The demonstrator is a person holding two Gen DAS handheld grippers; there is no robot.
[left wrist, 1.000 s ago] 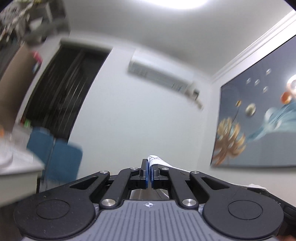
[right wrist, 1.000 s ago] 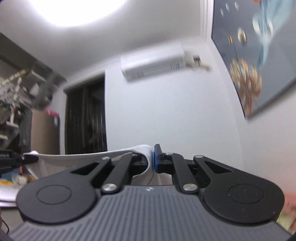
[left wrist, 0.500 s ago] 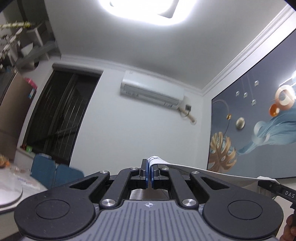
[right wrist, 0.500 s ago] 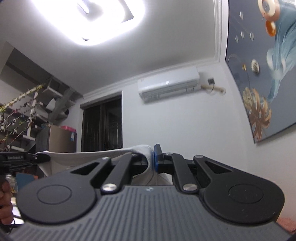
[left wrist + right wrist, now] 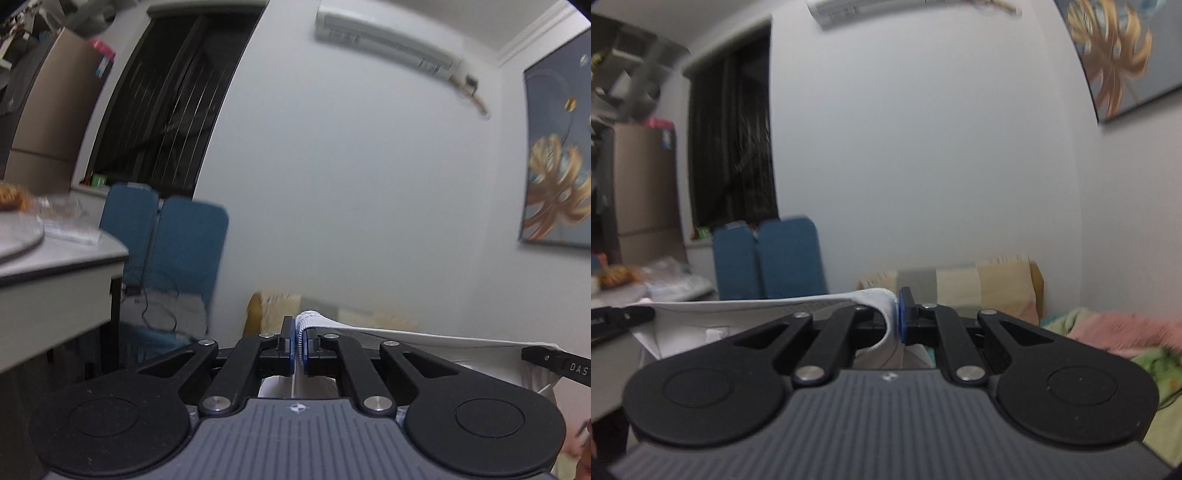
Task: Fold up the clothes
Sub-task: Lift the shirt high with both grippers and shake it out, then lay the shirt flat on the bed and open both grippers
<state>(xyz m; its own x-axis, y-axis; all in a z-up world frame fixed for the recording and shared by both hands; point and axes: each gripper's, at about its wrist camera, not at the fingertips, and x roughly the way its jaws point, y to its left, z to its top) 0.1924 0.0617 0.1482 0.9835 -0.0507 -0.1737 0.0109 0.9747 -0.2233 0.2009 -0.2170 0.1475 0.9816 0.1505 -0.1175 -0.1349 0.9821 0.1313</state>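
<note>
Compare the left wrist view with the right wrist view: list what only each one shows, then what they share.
Only the left wrist view shows the table's dark leg and the cable below the blue chairs.

Only the right wrist view shows the pink blanket and green bedding.

Both show the white garment stretched between the left gripper and right gripper, each shut on it, plus the blue chairs, dark window, air conditioner and painting.
</note>
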